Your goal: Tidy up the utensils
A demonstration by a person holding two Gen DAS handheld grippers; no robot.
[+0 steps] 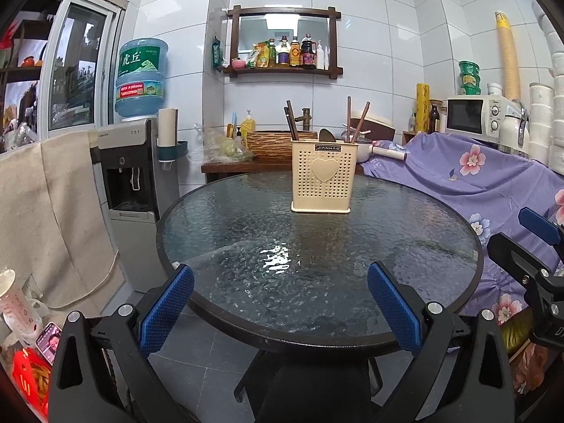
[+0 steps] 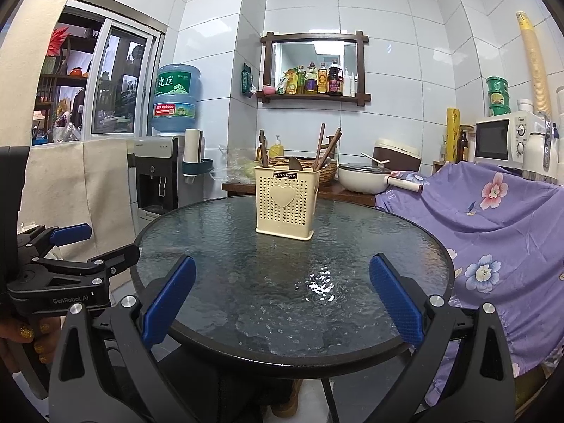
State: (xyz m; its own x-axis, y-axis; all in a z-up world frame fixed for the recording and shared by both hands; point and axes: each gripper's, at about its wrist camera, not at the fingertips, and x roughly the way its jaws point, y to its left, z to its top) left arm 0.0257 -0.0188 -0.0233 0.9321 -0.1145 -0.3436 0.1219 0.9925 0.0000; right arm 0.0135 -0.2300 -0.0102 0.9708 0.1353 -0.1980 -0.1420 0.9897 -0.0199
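Observation:
A cream perforated utensil holder (image 1: 323,175) with a heart on its front stands at the far side of the round glass table (image 1: 246,232). It also shows in the right wrist view (image 2: 286,203). Brown chopsticks (image 1: 291,120) stand in its left compartment, more chopsticks (image 1: 356,120) in its right, and a dark spoon-like utensil (image 1: 328,135) in the middle. My left gripper (image 1: 281,298) is open and empty above the near table edge. My right gripper (image 2: 282,296) is open and empty, level with the left one.
A water dispenser (image 1: 130,176) stands left of the table. A purple floral cloth (image 1: 476,183) covers furniture on the right, with a microwave (image 1: 474,114) behind. A wooden counter (image 2: 317,190) with a basket and a white pan (image 2: 366,178) is behind the table.

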